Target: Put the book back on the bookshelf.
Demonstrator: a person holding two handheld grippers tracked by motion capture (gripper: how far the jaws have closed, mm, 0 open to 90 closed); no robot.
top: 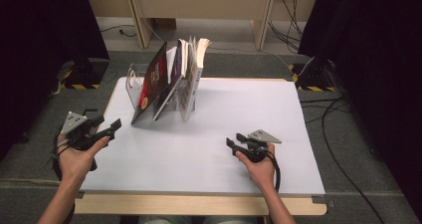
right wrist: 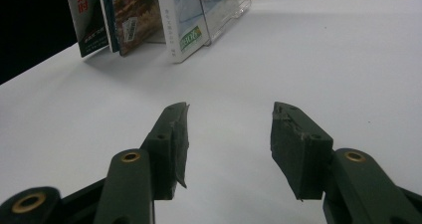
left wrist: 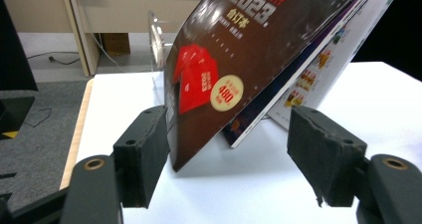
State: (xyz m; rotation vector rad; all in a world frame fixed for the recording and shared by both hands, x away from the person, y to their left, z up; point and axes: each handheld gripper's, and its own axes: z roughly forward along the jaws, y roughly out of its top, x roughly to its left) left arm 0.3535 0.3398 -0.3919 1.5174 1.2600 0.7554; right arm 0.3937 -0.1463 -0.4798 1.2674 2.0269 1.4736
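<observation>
Several books and magazines lean in a clear acrylic rack [top: 132, 84] at the back left of the white table [top: 239, 114]. The leftmost is a dark magazine with a red cover picture [top: 152, 82] [left wrist: 234, 59]; a white-spined book [top: 191, 79] [right wrist: 181, 20] stands at the right of the row. My left gripper [top: 110, 128] [left wrist: 229, 154] hovers open just left of the dark magazine, whose lower corner lies between the jaws' line of sight. My right gripper [top: 234, 143] [right wrist: 229, 134] is open over bare table, well in front of the books.
The table's wooden front edge [top: 199, 204] runs near the person. Beyond the table stand wooden desk legs [top: 137, 15] and trailing cables [top: 328, 114] on grey carpet. Dark curtains hang at both sides.
</observation>
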